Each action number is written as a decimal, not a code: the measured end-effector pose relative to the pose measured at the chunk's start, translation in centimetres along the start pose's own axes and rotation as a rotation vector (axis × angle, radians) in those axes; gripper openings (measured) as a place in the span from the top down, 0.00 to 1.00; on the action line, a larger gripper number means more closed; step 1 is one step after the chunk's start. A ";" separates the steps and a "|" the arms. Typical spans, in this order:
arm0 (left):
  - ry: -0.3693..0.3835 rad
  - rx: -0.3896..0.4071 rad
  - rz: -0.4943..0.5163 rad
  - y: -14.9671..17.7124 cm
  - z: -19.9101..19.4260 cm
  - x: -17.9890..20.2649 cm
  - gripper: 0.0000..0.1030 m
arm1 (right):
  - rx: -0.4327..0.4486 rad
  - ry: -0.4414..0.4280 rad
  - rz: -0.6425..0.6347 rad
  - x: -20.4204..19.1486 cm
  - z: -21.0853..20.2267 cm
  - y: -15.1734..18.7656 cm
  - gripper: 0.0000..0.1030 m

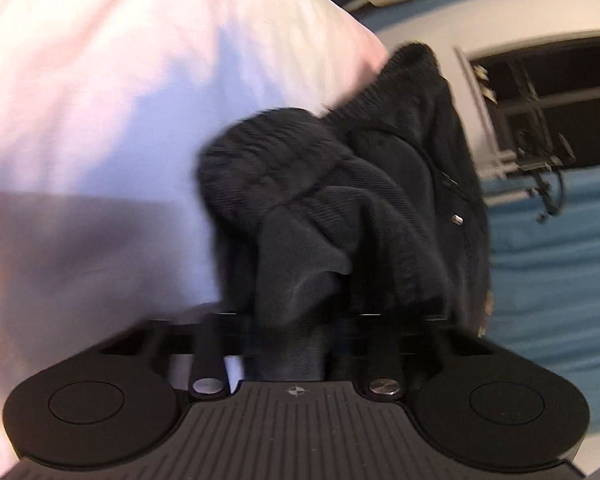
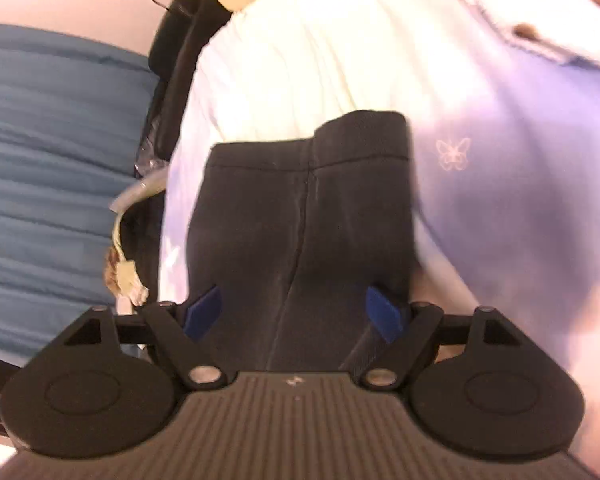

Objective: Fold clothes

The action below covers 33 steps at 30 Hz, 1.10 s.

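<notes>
In the left wrist view a dark knitted garment [image 1: 340, 200] with a zip is bunched over a pale lilac sheet [image 1: 100, 120]. My left gripper [image 1: 296, 312] is shut on a fold of it, and the cloth hides the fingertips. In the right wrist view a smooth dark garment [image 2: 300, 200] with a centre seam and a hemmed edge lies between and over the fingers of my right gripper [image 2: 294, 312]. Its jaws stand wide, the blue pads [image 2: 202, 312] show at either edge of the cloth, and they do not pinch it.
A lilac sheet with a butterfly print [image 2: 520, 180] and a cream ribbed cloth [image 2: 320, 60] lie beyond the right gripper. A blue quilt [image 2: 52, 160] is at the left, with a dark bag [image 2: 180, 60] and small clutter [image 2: 124, 272]. A dark window opening [image 1: 540, 100] shows.
</notes>
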<state>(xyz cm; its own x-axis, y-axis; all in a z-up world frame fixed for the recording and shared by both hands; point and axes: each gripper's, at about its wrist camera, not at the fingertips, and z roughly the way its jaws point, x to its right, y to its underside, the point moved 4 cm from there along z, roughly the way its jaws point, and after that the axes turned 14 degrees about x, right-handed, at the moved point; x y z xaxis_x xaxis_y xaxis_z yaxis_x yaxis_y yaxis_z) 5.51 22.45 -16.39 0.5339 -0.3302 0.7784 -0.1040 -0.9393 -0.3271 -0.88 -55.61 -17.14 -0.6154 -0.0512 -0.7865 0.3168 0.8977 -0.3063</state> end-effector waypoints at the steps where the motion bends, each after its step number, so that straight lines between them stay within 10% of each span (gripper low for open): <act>1: 0.006 -0.003 0.015 -0.1 0.3 0.5 0.83 | 0.008 0.012 -0.054 -0.4 0.3 0.1 0.22; 16: 0.121 0.151 -0.058 -3.8 -3.3 3.4 0.95 | 0.077 0.142 -0.103 1.6 -2.3 0.4 0.18; 18: 0.126 0.154 -0.080 -4.4 -2.8 3.6 0.95 | 0.101 0.112 -0.073 1.4 -1.6 0.0 0.45; 19: 0.138 0.157 -0.106 -4.6 -2.9 3.4 0.95 | 0.107 0.100 -0.074 1.2 -1.2 -0.2 0.94; 26: 0.204 0.172 -0.182 -6.3 -3.8 2.7 0.95 | 0.309 -0.205 -0.204 -4.4 -5.1 -1.5 0.96; 33: 0.005 0.126 -0.020 -7.0 -4.2 0.6 0.95 | 0.121 0.213 -0.042 3.8 -3.4 -0.6 0.95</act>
<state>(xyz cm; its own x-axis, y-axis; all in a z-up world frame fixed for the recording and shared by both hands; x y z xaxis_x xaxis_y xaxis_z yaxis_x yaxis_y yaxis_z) 3.02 28.44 -11.35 0.5310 -0.3125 0.7877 0.0128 -0.9265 -0.3761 -5.87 -54.86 -18.15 -0.7642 0.0172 -0.6448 0.3636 0.8372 -0.4086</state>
